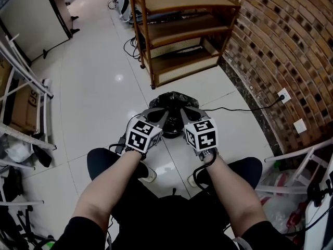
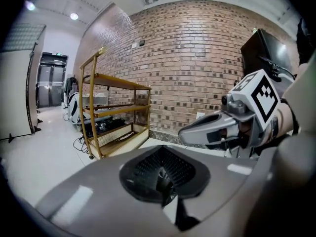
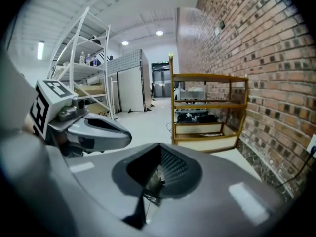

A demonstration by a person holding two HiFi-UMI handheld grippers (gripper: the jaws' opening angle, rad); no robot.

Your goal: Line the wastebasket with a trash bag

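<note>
Jaws of two hand-held grippers (image 2: 164,179) (image 3: 150,181) pinch one black trash bag (image 1: 174,99).

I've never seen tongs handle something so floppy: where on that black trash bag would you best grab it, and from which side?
Its top edge, from above on the near side. The trash bag is limp, crumpled film with no firm part, so only a pinched fold holds. The left tongs and right tongs seem shut on such film.
</note>
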